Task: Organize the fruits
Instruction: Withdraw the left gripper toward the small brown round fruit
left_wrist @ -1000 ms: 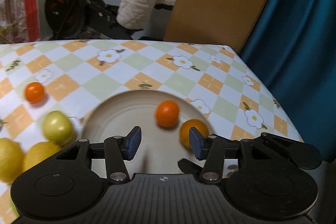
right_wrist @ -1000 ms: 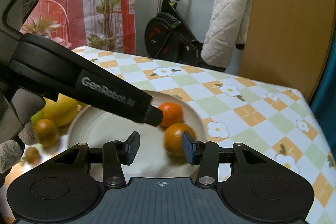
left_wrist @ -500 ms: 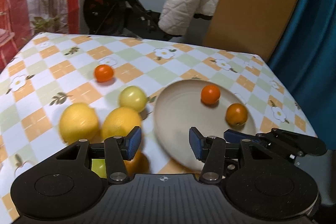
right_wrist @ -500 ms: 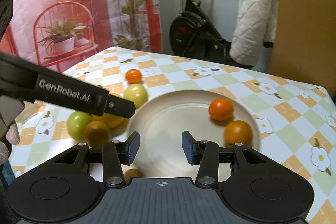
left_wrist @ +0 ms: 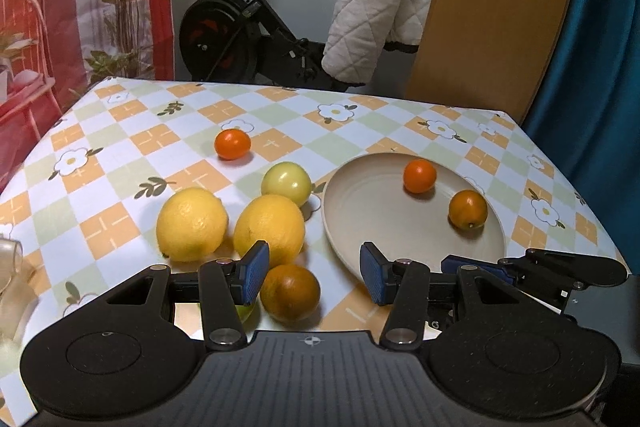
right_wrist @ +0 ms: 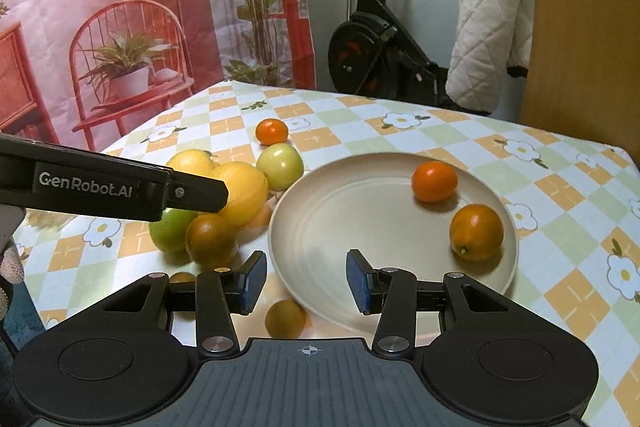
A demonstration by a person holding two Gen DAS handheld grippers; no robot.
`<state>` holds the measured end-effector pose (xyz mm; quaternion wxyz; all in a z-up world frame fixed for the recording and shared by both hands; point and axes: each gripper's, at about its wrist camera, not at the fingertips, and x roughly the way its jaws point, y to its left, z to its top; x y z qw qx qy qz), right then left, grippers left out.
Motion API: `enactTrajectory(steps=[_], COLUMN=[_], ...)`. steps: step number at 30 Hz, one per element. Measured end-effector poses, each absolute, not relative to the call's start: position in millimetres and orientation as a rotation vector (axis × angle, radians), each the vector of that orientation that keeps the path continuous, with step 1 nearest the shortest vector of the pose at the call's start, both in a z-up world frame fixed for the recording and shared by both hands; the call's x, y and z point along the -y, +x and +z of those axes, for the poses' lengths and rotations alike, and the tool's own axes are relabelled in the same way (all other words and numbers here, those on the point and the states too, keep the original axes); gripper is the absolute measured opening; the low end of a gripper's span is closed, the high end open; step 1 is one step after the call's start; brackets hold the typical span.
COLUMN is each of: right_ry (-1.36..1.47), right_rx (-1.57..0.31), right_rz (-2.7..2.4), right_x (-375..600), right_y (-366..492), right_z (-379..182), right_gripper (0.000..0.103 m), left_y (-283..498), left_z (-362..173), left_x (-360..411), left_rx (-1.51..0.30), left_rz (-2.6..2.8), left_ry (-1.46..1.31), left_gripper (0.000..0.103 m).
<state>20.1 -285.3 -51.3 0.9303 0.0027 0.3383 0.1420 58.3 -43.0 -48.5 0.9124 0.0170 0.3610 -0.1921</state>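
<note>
The beige plate (left_wrist: pixel 412 227) sits toward the right side of the table (left_wrist: pixel 360 143), its near rim close to the table's front edge; open checked cloth stretches behind it and to the far left. On the plate lie a small red-orange fruit (left_wrist: pixel 419 176) and a darker orange one (left_wrist: pixel 467 209), apart from each other. Left of the plate cluster two lemons (left_wrist: pixel 192 223), a pale green fruit (left_wrist: pixel 286 183) and a brownish orange (left_wrist: pixel 290 291); another small orange fruit (left_wrist: pixel 232 143) lies alone farther back. The left gripper (left_wrist: pixel 312 271) hovers with fingers apart, empty, over the brownish orange and the plate rim. The right gripper (right_wrist: pixel 306 281) is likewise parted and empty above the plate's near rim. An exercise bike (left_wrist: pixel 240 27) stands behind the table.
</note>
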Motion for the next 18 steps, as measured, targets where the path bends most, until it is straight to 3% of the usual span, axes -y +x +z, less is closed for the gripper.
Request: enactTrajectory(steps=[18], right_ry=[0.028], right_rx=[-0.690], right_rz=[0.264], right_x=[289.4], right_y=[6.1], right_z=[-46.0], right_gripper=[0.041], left_y=[47.4], left_z=[-50.8], left_x=[15.5], left_rx=[-0.755], left_rz=[-0.329], left_ry=[-0.003], left_gripper=[0.053])
